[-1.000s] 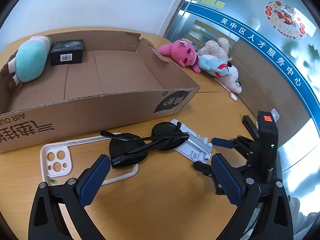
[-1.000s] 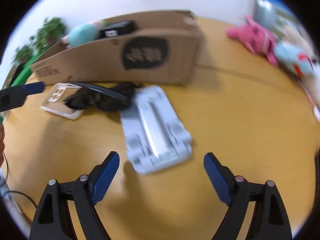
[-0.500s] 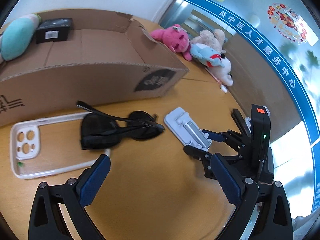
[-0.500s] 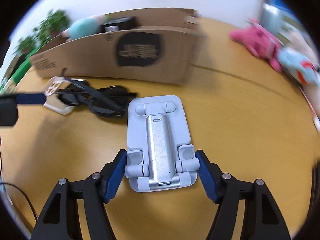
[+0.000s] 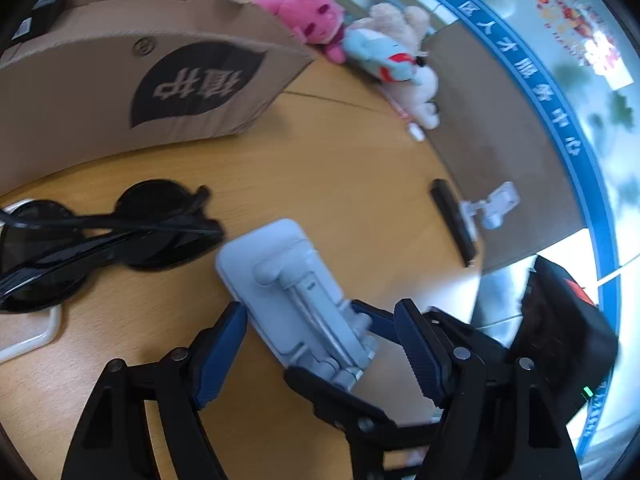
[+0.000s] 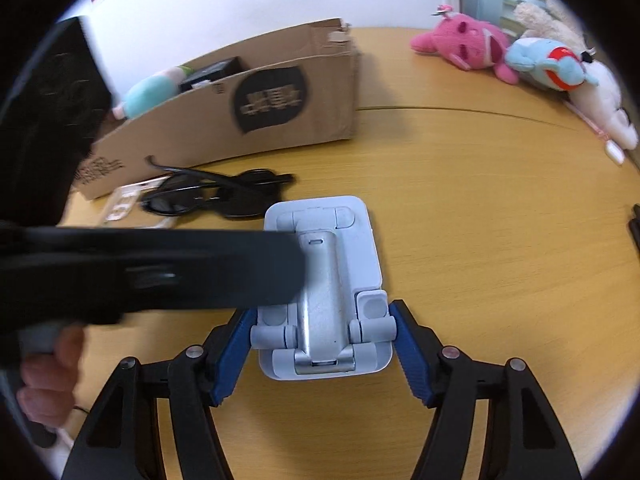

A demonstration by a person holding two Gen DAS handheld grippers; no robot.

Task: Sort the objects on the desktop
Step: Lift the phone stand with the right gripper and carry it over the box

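On the wooden table [image 6: 480, 200], both grippers straddle the phone stand [image 6: 324, 280]: right gripper [image 6: 323, 344] pinching it, left gripper [image 5: 320, 344] closing.

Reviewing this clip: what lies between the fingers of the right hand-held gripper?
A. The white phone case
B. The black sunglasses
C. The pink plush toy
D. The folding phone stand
D: in the right wrist view the right hand-held gripper has its blue pads against both sides of the folding phone stand, while the sunglasses lie farther off on the table.
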